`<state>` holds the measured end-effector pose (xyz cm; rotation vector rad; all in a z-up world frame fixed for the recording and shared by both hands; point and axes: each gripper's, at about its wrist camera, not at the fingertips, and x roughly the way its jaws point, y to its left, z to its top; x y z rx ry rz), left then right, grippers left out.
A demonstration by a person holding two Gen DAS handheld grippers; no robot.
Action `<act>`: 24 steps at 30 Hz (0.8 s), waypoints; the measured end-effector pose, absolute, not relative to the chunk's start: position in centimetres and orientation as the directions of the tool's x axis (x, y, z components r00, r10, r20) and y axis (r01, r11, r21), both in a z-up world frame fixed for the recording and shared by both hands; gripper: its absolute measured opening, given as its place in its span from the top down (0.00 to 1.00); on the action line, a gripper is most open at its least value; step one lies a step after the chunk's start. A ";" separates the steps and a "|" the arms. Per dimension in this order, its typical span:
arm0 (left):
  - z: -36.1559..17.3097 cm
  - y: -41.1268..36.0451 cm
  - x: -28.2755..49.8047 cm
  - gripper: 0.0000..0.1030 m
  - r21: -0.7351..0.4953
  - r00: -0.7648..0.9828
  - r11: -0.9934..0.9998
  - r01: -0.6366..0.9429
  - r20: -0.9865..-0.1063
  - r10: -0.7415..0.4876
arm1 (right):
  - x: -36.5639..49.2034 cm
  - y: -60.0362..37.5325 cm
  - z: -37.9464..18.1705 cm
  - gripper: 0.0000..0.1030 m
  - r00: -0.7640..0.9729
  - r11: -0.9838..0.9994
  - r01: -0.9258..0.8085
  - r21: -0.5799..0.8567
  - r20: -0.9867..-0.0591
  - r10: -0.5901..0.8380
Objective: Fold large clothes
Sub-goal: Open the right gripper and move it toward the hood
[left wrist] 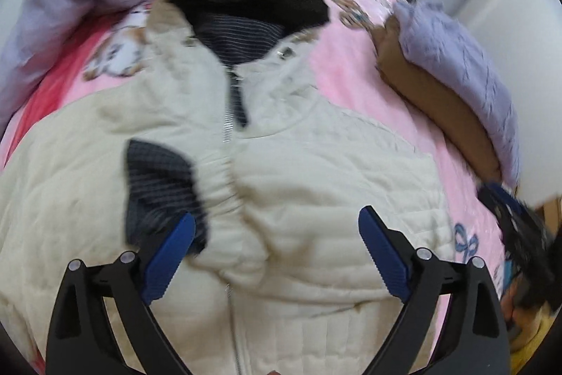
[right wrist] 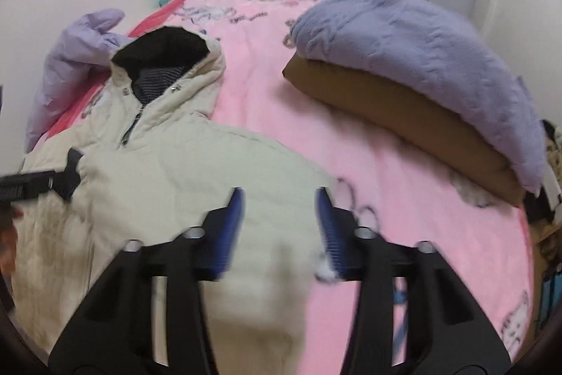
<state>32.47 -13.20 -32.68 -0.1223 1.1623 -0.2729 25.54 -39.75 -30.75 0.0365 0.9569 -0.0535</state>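
Cream jacket (right wrist: 168,164) near bed edge, pink blanket (right wrist: 274,115) bare beside it

Left gripper (left wrist: 275,227): jaws spread wide, blue pads well apart, nothing pressed between them; it points steeply down.
Left gripper fingers (left wrist: 168,260): black arms with blue ribbed pads, both in clear view.
Right gripper (right wrist: 279,209): jaws partly apart, a narrow gap between the blue pads; blurred, and whether the pads press on anything cannot be told.
Right gripper seen from the left wrist view: a dark blurred shape at the right edge.
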 end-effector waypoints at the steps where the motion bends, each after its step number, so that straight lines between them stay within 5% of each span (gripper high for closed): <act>1: -33.1 -13.8 32.7 0.10 -0.225 0.355 0.959 0.171 -0.894 -0.272 | 26.7 -39.6 -31.8 0.63 0.550 0.998 0.063 0.015 -0.835 -0.022; 17: -39.0 -15.5 32.1 0.06 -0.048 0.287 0.952 0.302 -0.948 -0.138 | 30.6 -37.6 -41.1 0.59 0.323 0.997 0.062 -0.036 -0.945 -0.054; 24: -34.8 -11.7 32.0 0.05 -0.165 0.405 0.961 0.222 -0.881 -0.245 | 29.2 -37.6 -36.2 0.33 0.429 0.993 0.110 0.040 -0.903 -0.012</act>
